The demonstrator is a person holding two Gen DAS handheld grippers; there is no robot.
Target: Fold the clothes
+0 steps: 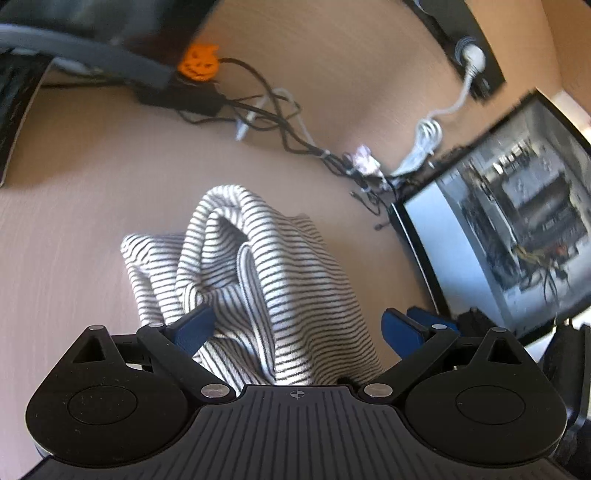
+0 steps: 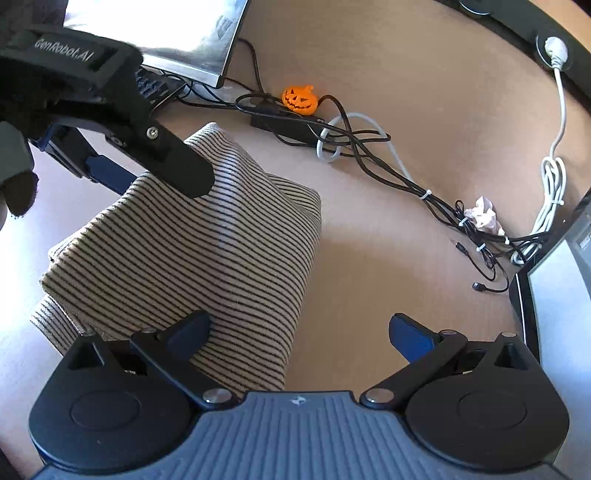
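Observation:
A white garment with thin black stripes (image 1: 258, 280) lies bunched on the wooden table (image 1: 74, 221). My left gripper (image 1: 299, 328) hovers over its near part, jaws wide open, with the cloth between and under the blue fingers (image 1: 194, 328). In the right wrist view the same striped garment (image 2: 184, 251) is rumpled at left. My right gripper (image 2: 299, 332) is open; its left finger (image 2: 188, 332) is over the cloth edge, its right finger over bare table. The left gripper (image 2: 140, 166) reaches in from the upper left, above the cloth's far end.
An orange pumpkin figure (image 2: 300, 98) and a black power strip with tangled cables (image 2: 369, 147) lie behind the garment. A white cable (image 2: 552, 177) and a crumpled tissue (image 2: 484, 214) sit at right. A monitor (image 1: 509, 229) stands at right, another screen (image 2: 177, 33) at far left.

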